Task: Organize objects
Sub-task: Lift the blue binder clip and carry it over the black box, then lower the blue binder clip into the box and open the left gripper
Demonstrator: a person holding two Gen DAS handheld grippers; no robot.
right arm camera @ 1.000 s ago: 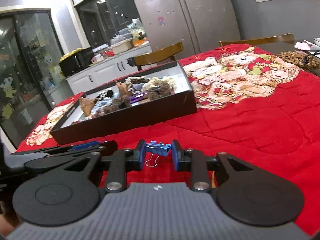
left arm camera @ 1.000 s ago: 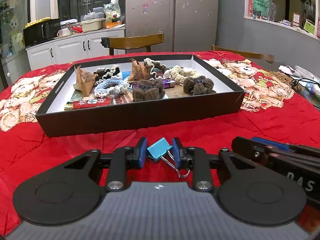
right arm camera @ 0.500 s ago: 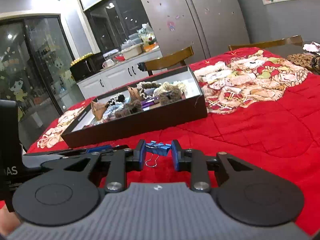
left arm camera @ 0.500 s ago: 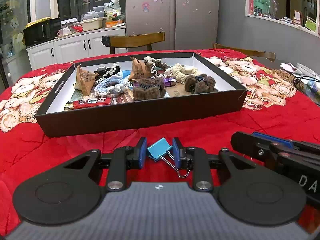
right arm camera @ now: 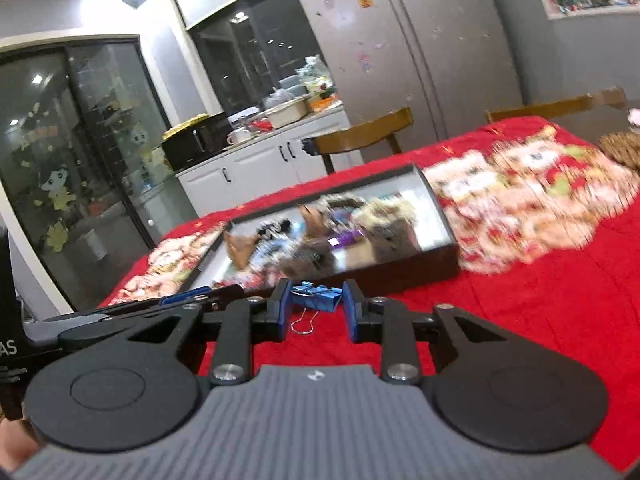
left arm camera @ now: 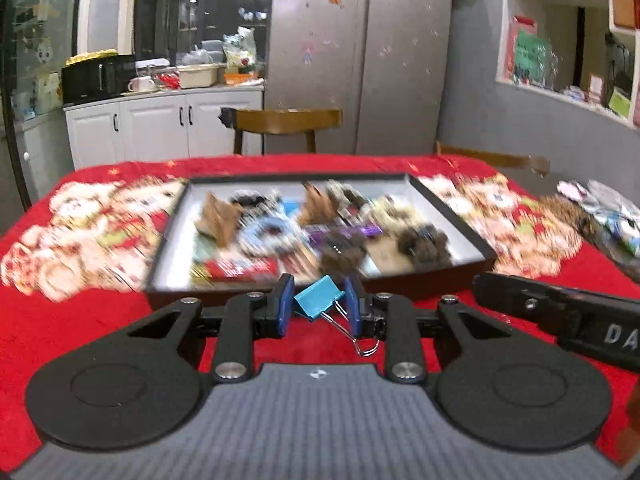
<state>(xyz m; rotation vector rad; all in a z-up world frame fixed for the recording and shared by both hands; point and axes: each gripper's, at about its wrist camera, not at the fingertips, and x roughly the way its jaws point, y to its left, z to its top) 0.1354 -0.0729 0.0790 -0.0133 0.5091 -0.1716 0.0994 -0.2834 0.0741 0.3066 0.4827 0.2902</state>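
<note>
While both grippers hang above the red quilt (left arm camera: 80,332), left gripper (left arm camera: 319,307) clamped on a light-blue binder clip (left arm camera: 319,302) between its pads, wire handles trailing beneath, right gripper (right arm camera: 316,303) clamped on a dark-blue binder clip (right arm camera: 316,302), black tray (left arm camera: 452,216) just ahead of both.

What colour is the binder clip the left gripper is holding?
Light blue binder clip with silver wire handles, shown best in the left wrist view.

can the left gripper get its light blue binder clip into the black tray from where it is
Probably yes. The left gripper is shut on the light blue binder clip, and the shallow black cardboard tray lies straight ahead with nothing between; the right gripper sits off to one side.
</note>
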